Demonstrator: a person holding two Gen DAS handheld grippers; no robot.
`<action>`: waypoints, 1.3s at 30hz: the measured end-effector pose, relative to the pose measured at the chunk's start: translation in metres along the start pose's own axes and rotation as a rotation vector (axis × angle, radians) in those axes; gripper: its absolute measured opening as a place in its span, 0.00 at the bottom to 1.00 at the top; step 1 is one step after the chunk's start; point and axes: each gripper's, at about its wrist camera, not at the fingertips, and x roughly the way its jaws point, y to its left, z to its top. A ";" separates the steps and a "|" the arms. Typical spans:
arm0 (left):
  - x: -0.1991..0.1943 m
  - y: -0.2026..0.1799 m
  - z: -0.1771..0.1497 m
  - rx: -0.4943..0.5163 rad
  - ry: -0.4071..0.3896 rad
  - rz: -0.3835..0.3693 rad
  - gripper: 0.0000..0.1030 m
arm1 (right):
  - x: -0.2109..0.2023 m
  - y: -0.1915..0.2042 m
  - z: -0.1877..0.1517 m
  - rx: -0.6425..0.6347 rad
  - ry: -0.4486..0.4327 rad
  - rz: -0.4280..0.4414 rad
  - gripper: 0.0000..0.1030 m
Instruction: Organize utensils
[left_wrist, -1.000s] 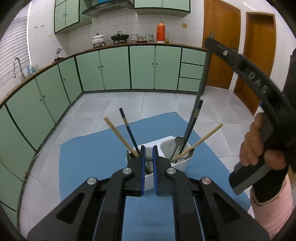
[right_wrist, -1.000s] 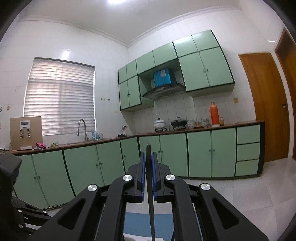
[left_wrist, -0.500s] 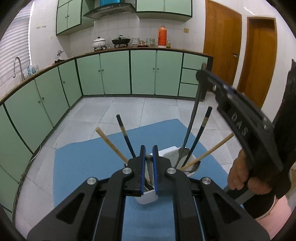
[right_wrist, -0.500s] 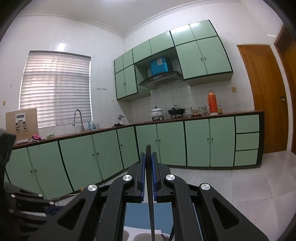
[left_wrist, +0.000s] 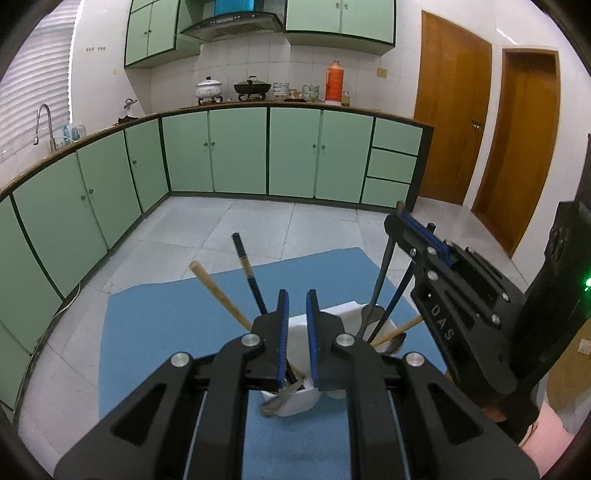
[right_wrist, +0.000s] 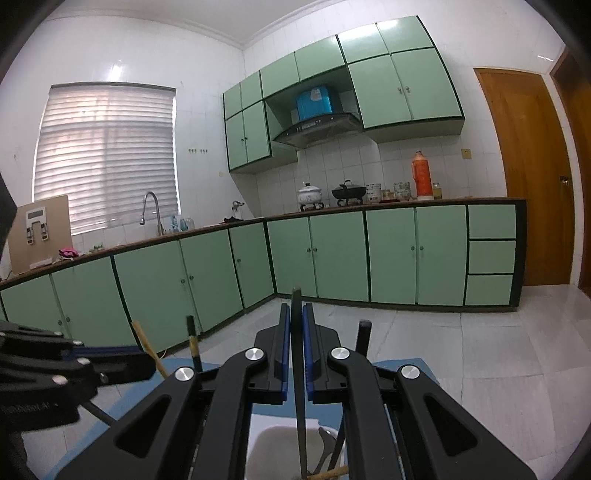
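Note:
A white two-part utensil holder stands on a blue mat. It holds a wooden chopstick, a dark chopstick, another wooden chopstick and spoons. My left gripper is just above the holder's left part, its jaws a narrow gap apart over a metal utensil that lies across the holder's near rim. My right gripper is shut on a dark utensil handle that hangs down into the holder. It also shows in the left wrist view.
Green kitchen cabinets line the far walls, with pots and a thermos on the counter. Wooden doors stand at the right. Grey tiled floor surrounds the mat. A sink with a tap is at the left.
My right gripper has lowered its utensil into the holder's right part. My left gripper has opened slightly and sunk closer to the holder.

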 end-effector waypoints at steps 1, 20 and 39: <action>0.000 0.000 0.000 -0.003 -0.003 0.000 0.11 | 0.000 0.000 0.000 -0.002 0.002 -0.001 0.07; -0.034 -0.007 -0.013 -0.037 -0.094 0.031 0.27 | -0.065 0.018 0.023 -0.044 -0.069 0.021 0.17; -0.100 -0.033 -0.056 -0.071 -0.234 0.085 0.59 | -0.150 0.023 0.010 -0.037 -0.066 0.029 0.34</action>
